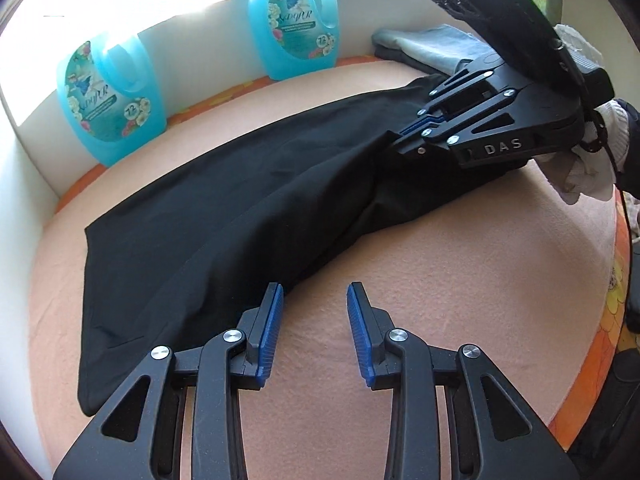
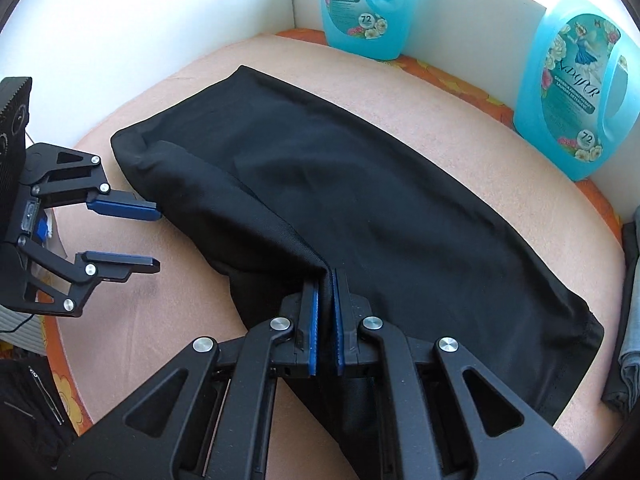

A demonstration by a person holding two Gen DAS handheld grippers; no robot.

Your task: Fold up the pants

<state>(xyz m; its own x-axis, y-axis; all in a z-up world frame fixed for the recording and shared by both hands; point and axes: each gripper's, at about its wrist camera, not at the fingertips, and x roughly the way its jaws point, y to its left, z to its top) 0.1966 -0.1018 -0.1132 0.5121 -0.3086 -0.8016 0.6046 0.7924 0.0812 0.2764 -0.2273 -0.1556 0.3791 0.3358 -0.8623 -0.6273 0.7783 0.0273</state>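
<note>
Black pants [image 1: 224,200] lie folded lengthwise across the peach cloth-covered table [image 1: 440,280]; they also show in the right wrist view [image 2: 360,200]. My left gripper [image 1: 315,300] is open and empty, just off the near edge of the pants; in the right wrist view it [image 2: 156,238] sits at the left with its upper finger touching the fabric edge. My right gripper [image 2: 327,280] is shut on a fold of the pants; in the left wrist view it [image 1: 412,130] pinches the fabric at the far right.
Two blue detergent bottles [image 1: 108,100] [image 1: 294,24] stand along the white back wall. A stack of folded grey garments [image 1: 432,50] lies at the far right, also at the right edge of the right wrist view [image 2: 628,320]. The table edge has orange floral trim [image 1: 600,340].
</note>
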